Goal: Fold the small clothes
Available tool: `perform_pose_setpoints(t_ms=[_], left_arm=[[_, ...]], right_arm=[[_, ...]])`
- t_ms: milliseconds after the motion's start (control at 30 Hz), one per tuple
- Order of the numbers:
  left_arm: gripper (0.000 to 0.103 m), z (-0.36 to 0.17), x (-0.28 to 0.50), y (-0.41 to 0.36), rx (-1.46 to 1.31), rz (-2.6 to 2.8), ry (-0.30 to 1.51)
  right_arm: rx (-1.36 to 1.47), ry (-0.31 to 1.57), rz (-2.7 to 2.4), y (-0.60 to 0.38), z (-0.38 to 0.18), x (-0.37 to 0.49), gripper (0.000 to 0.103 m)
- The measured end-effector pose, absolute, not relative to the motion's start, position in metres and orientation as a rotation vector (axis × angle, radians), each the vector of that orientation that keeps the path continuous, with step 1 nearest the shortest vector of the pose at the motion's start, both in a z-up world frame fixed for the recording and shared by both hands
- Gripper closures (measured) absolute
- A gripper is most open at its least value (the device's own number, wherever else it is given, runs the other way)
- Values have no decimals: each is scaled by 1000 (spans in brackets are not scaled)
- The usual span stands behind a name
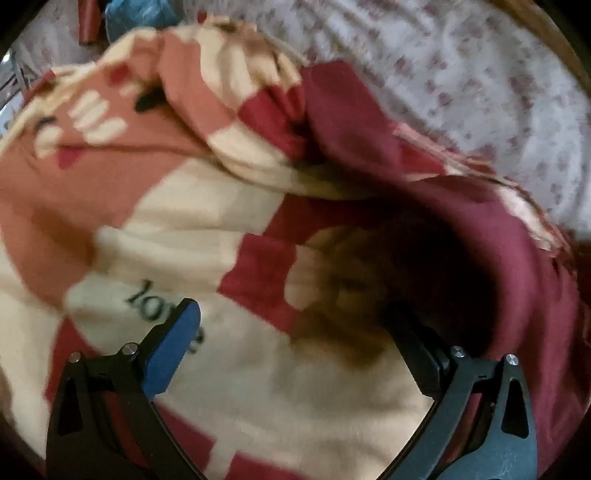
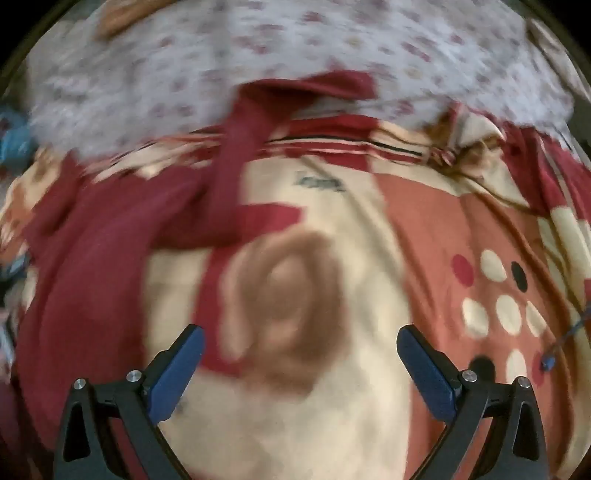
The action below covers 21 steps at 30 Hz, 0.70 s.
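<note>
A dark maroon garment (image 1: 461, 229) lies crumpled on a patterned cream, pink and red blanket (image 1: 229, 369). In the left wrist view it sits at the right, bulging up beside my right fingertip. My left gripper (image 1: 291, 314) is open and empty over the blanket, just left of the garment. In the right wrist view the maroon garment (image 2: 110, 258) lies at the left with a strip reaching up toward the middle. My right gripper (image 2: 301, 334) is open and empty above the blanket (image 2: 369, 406), to the right of the garment. Both views are blurred.
A white sheet with small red flowers (image 1: 461, 74) covers the bed beyond the blanket, also in the right wrist view (image 2: 221, 66). A blue object (image 1: 136, 14) and a dark red object (image 1: 88, 22) lie at the far left. A wooden edge (image 1: 554, 29) runs at the upper right.
</note>
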State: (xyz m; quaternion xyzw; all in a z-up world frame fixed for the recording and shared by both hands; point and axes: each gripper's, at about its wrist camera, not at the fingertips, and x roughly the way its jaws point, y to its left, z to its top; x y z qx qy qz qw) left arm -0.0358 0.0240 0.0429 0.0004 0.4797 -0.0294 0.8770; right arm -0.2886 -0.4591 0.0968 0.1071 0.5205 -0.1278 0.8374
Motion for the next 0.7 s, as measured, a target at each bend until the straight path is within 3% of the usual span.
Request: perform_pose_setpoints(t_ms=[433, 700], left_arm=[[1, 109, -103, -25, 78, -192, 875], [1, 105, -122, -51, 113, -227, 876]], right_arm=[[313, 994, 115, -336, 175, -235, 0], [133, 935, -76, -300, 168, -198, 0]])
